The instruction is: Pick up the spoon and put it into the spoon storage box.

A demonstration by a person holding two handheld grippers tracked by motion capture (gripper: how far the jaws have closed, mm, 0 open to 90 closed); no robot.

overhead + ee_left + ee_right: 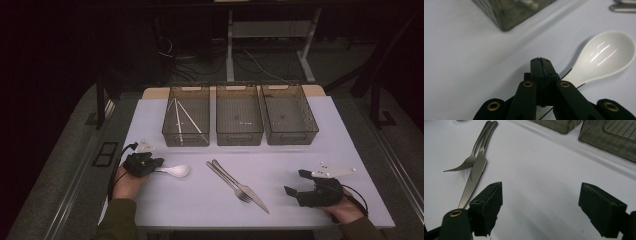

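dim overall: the room beyond the worktop [300, 165] falls into near black in the high view, with dark corners. streaks of glare cross the white spoon [606, 56] bowl. the bins beyond the spoon are blurred, and soft shadows trail beside it.

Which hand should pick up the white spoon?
Left. The left gripper is already shut on the spoon by its handle, while the right gripper sits open, far across the table.

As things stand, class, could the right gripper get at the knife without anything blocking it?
Probably yes. The right gripper stands open, and bare table lies between it and the knife. The fork lies against the knife's far side, so it may get nudged.
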